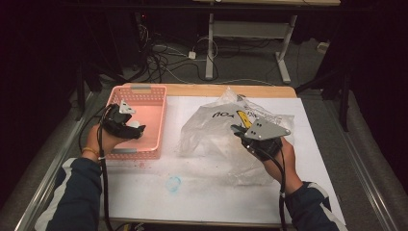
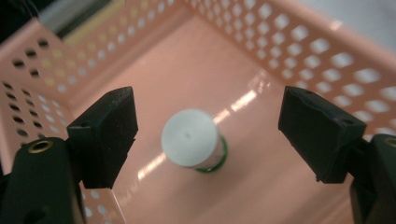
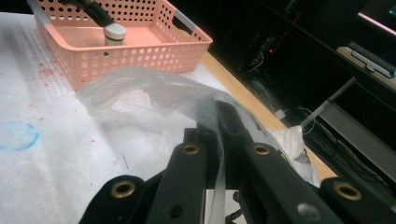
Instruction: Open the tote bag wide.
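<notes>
Left gripper (image 2: 208, 135) hangs inside the pink perforated plastic basket (image 1: 156, 103), jaws spread wide, straddling a small white-capped bottle with a green base (image 2: 194, 140) that stands upright on the basket floor, touching neither pad. Right gripper (image 3: 219, 140) is clamped on a fold of the crumpled clear plastic bag (image 1: 216, 130), which lies on the white table cover (image 1: 144, 187) just beside the basket. Judged step: releasing the bottle. Best to lift the left gripper straight up, jaws wide, so the bottle stays standing; keep the bag pinned.

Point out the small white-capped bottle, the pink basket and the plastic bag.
white-capped bottle (image 2: 190, 138), left gripper view, on its cap.
pink basket (image 1: 159, 111), high view, on its right wall.
plastic bag (image 1: 209, 127), high view, on its crumpled middle.
</notes>
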Available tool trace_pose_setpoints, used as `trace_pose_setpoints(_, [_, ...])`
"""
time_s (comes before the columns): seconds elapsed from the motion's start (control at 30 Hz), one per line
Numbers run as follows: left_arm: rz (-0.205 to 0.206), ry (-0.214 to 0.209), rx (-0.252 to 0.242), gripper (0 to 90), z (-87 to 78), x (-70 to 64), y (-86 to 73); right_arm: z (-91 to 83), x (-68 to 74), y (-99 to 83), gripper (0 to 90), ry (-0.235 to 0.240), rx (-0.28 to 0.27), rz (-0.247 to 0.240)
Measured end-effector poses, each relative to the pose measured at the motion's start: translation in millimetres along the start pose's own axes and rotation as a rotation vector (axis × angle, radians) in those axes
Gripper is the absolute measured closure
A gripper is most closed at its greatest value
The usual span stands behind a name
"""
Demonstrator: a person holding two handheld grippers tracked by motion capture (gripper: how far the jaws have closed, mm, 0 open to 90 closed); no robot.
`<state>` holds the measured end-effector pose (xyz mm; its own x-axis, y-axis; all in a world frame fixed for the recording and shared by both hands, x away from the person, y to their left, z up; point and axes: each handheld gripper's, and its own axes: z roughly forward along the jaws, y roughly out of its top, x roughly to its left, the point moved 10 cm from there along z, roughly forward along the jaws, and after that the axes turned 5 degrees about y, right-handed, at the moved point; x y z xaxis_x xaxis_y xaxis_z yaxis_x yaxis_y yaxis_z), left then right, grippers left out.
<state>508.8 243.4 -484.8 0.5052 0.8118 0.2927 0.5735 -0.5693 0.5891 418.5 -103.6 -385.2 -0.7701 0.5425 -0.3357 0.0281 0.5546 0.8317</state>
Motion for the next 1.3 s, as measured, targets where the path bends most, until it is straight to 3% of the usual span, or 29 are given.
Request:
trace_pose_setpoints(0.07, [0.001, -0.012, 0.064, 20.0, 11.2, 3.5, -4.6, 0.3, -0.2, -1.0, 90.0, 0.007, -0.001, 0.006])
trace_pose_setpoints(0.1, [0.001, -0.001, 0.068, 21.3, 14.0, 6.1, -3.8, 0.7, -0.3, -1.5, 90.0, 0.005, -0.001, 0.008])
trace_pose_setpoints(0.17, [-0.009, -0.024, 0.080, 26.6, 20.0, 6.8, -2.2, 2.4, 1.0, -2.7, 90.0, 0.011, 0.001, 0.005])
trace_pose_setpoints(0.23, [0.016, -0.012, 0.128, 26.8, 27.8, 8.2, -5.3, 2.7, 1.5, -2.7, 90.0, 0.012, 0.002, 0.003])
trace_pose_setpoints(0.27, [0.019, -0.024, 0.155, 29.3, 32.2, 7.7, -7.6, 3.0, 1.9, -2.7, 90.0, 0.011, 0.003, 0.000])
trace_pose_setpoints(0.3, [0.011, -0.064, 0.184, 35.7, 36.6, 5.7, -10.7, 3.0, 3.1, -1.8, 90.0, 0.016, 0.000, -0.001])
trace_pose_setpoints(0.47, [0.016, -0.126, 0.270, 42.2, 45.7, 3.0, -19.9, 4.0, 3.8, -2.4, 90.0, 0.021, 0.000, 0.001])
trace_pose_setpoints(0.57, [0.025, -0.130, 0.283, 44.6, 47.1, 2.3, -21.4, 5.0, 4.0, -3.7, 90.0, 0.024, 0.001, 0.000])
trace_pose_setpoints(0.67, [0.018, -0.146, 0.263, 47.0, 45.1, 1.5, -19.6, 4.9, 3.7, -4.5, 90.0, 0.025, 0.000, 0.006])
trace_pose_setpoints(0.77, [0.042, -0.128, 0.266, 47.9, 43.8, 1.4, -19.2, 4.5, 3.6, -4.4, 90.0, 0.026, -0.004, 0.009])
trace_pose_setpoints(0.87, [0.044, -0.110, 0.237, 48.0, 40.7, 3.0, -15.8, 4.7, 4.7, -3.3, 90.0, 0.027, -0.010, 0.008])
trace_pose_setpoints(1.0, [0.038, -0.072, 0.154, 48.0, 28.5, 8.4, -6.4, 5.0, 5.5, -1.8, 90.0, 0.025, -0.018, 0.012])
trace_pose_setpoints(1.23, [0.014, -0.039, -0.068, 48.1, -14.3, 8.4, 13.9, 6.0, 0.6, 4.0, 90.0, 0.006, -0.051, 0.042])
trace_pose_setpoints(1.3, [0.015, -0.035, -0.118, 48.1, -26.4, 5.3, 18.6, 5.2, -3.1, 7.2, 90.0, -0.019, -0.058, 0.040])
